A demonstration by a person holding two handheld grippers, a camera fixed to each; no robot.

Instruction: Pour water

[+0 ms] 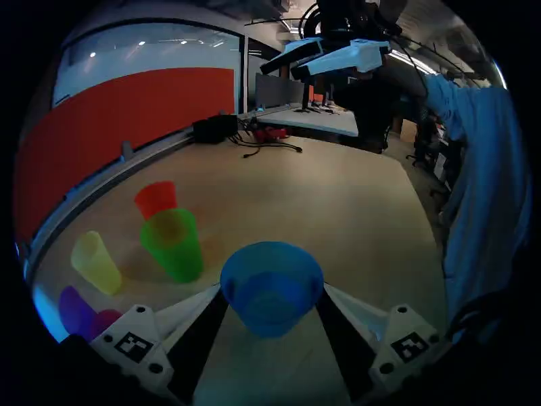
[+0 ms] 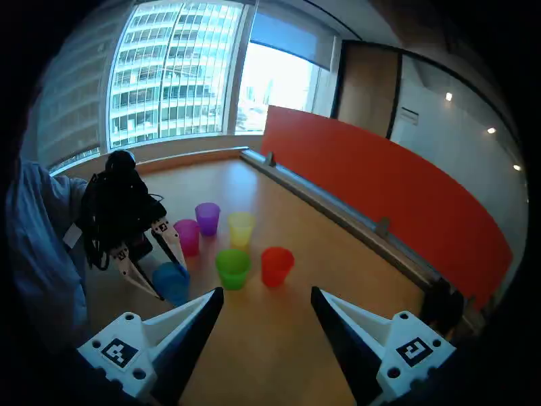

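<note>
A blue cup (image 1: 270,291) sits between the fingers of my left gripper (image 1: 271,289), which is shut on its sides. In the right gripper view the same blue cup (image 2: 173,287) is low over the wooden table, held by the left gripper (image 2: 172,280). Beside it stand a green cup (image 1: 172,243), a red cup (image 1: 155,198) and a yellow cup (image 1: 96,262). My right gripper (image 2: 267,289) is open with nothing between its fingers, pointing down toward the green cup (image 2: 232,267) and red cup (image 2: 276,265). In the left gripper view the right gripper (image 1: 297,64) hangs high above the table.
A purple cup (image 2: 207,218), a magenta cup (image 2: 187,237) and the yellow cup (image 2: 241,229) stand behind the others. A red partition (image 2: 379,196) runs along the table's far edge. A person's blue sleeve (image 1: 487,196) is to the right. Black cables (image 1: 264,139) lie at the table's end.
</note>
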